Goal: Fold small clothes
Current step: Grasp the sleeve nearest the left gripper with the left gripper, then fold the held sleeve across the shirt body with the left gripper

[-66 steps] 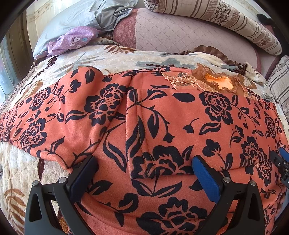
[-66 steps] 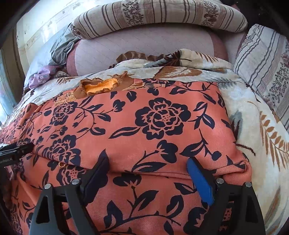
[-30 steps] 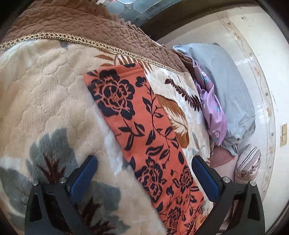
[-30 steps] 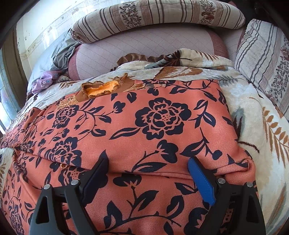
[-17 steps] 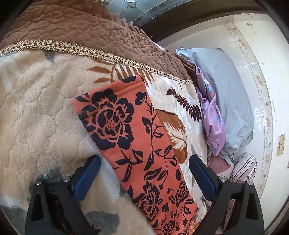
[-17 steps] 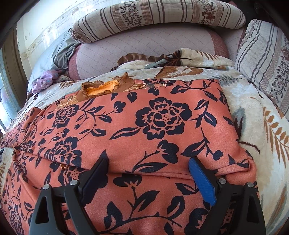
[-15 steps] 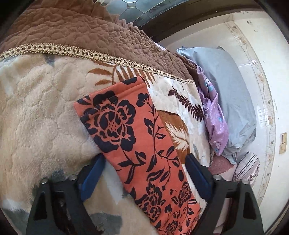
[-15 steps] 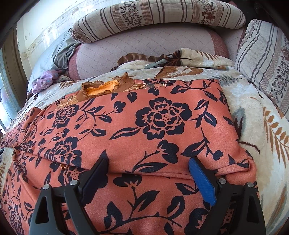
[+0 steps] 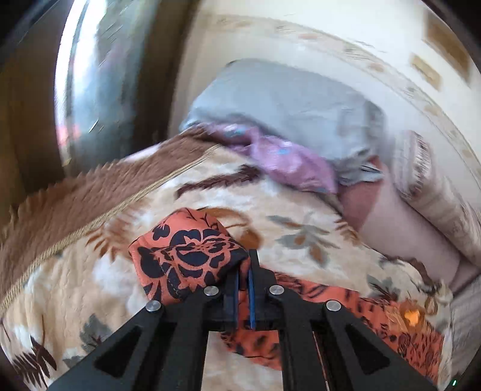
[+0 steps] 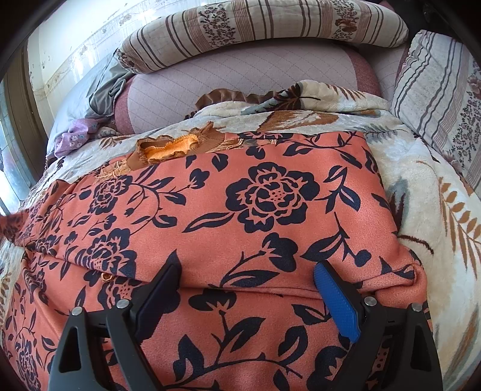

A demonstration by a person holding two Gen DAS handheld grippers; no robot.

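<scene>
An orange garment with a black flower print lies spread on a cream leaf-patterned blanket. Its neck trim shows at the far side. My left gripper is shut on the end of a sleeve of the garment and holds it lifted off the blanket. The rest of the garment trails to the right. My right gripper is open, hovering low over the garment's right half, its fingers apart above a fold line.
Striped pillows and a pink quilted bolster lie at the back. A grey pillow and purple cloth lie at the blanket's far left. A window is beyond the brown blanket border.
My left gripper has closed on the sleeve end and lifted it, swinging toward the right. The right gripper has not moved.
</scene>
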